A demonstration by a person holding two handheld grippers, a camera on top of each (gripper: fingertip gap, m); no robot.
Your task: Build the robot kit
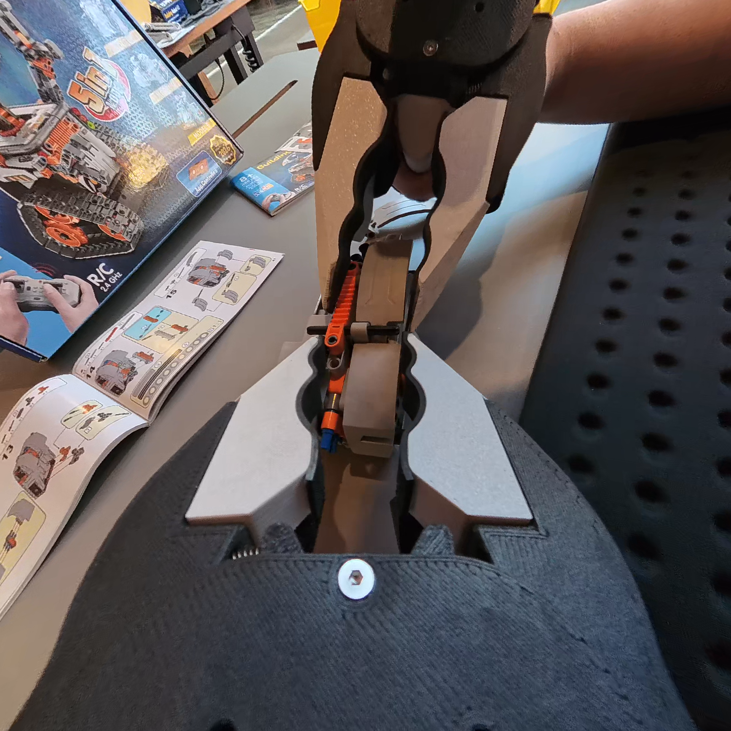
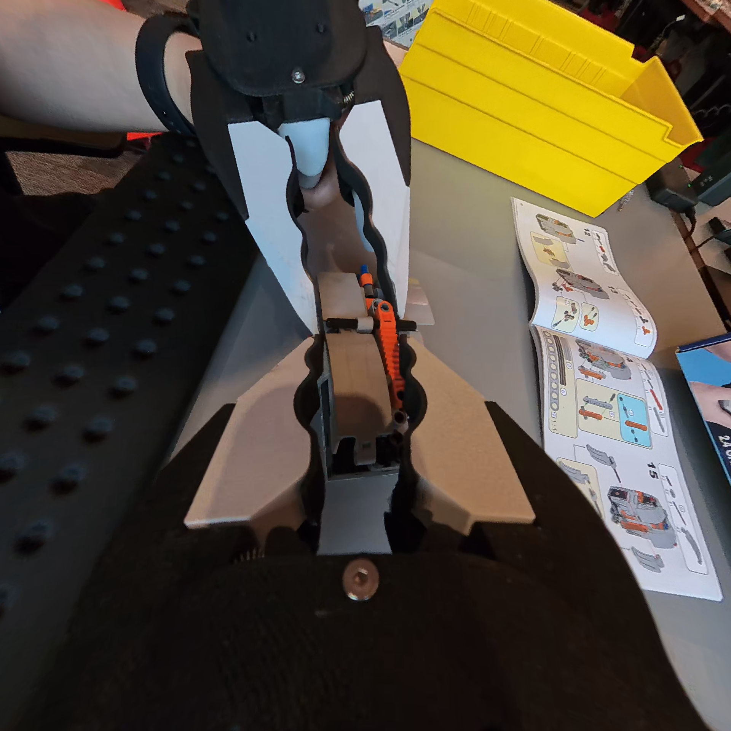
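Observation:
A small brick assembly (image 1: 374, 391) of grey curved panels, an orange toothed beam (image 1: 344, 300), a black axle (image 1: 316, 330) and a blue pin (image 1: 328, 439) is held above the grey table. My left gripper (image 1: 360, 356) is shut on its near end. My right gripper (image 1: 368, 300) comes from the opposite side, tip to tip, and is shut on the far end. In the right wrist view the right gripper (image 2: 362, 348) clamps the assembly (image 2: 356, 375) beside the orange beam (image 2: 389, 356), and the left gripper (image 2: 356, 312) faces it. A person's forearm shows behind each gripper.
An open instruction booklet (image 1: 138, 356) (image 2: 605, 395) lies on the table (image 1: 257, 237). A blue toy box (image 1: 99, 158) leans behind it, with a small booklet (image 1: 277, 178) nearby. A yellow bin (image 2: 534, 110) stands farther back. A black studded mat (image 1: 652, 316) (image 2: 99, 316) borders the table.

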